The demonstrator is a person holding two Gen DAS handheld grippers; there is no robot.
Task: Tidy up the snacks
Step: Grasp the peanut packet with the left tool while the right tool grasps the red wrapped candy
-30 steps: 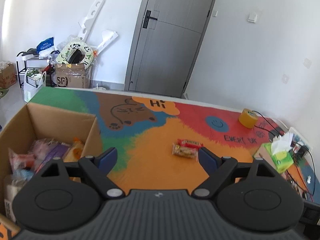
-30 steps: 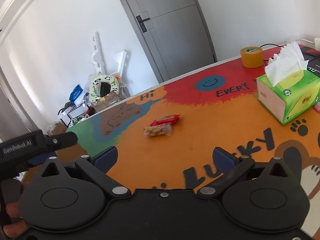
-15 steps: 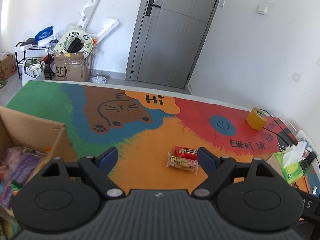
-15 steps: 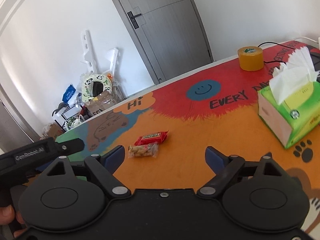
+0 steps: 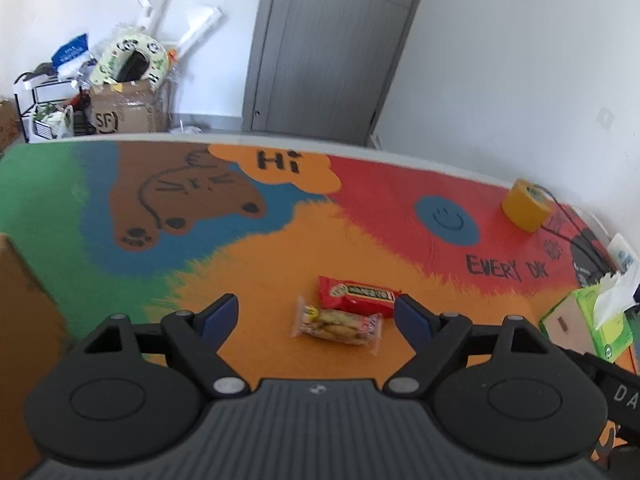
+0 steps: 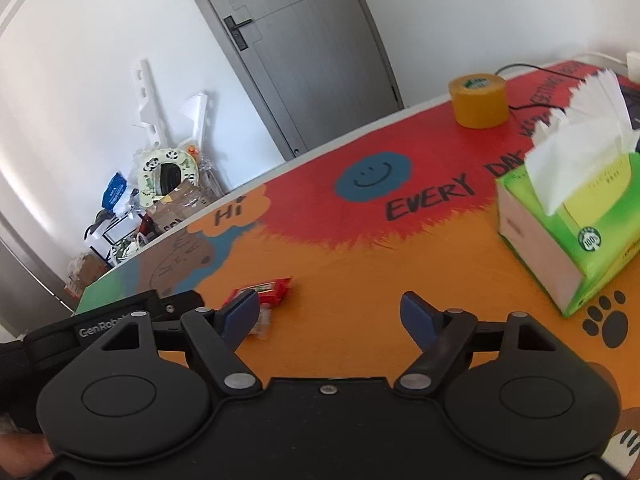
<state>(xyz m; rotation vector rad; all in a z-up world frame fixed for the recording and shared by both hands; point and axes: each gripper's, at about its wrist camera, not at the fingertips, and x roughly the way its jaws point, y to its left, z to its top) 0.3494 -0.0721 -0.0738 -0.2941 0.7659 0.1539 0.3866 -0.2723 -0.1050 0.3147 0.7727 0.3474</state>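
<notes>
Two snacks lie side by side on the orange part of the mat: a red packet (image 5: 358, 295) (image 6: 272, 288) and a clear packet of pale biscuits (image 5: 338, 322). My left gripper (image 5: 316, 314) hovers just before them, open, and both packets show in the gap between its blue fingertips without touching them. My right gripper (image 6: 329, 310) is off to the right of the snacks. Its jaws are closing with only bare mat between them. Its left finger (image 6: 240, 314) hides most of the clear packet. The brown cardboard box (image 5: 24, 300) shows only as a wall at the left edge.
A green tissue box (image 6: 576, 232) (image 5: 600, 320) stands on the right, with a yellow tape roll (image 6: 478, 98) (image 5: 526, 210) and a black cable behind it. The left gripper's body (image 6: 120, 320) sits left of the right one. A hand (image 6: 20, 452) shows at the bottom left.
The left gripper has swung right and down: the box with its snacks slid out to the left edge and the two packets came close. The right gripper moved nearer and its jaws narrowed.
</notes>
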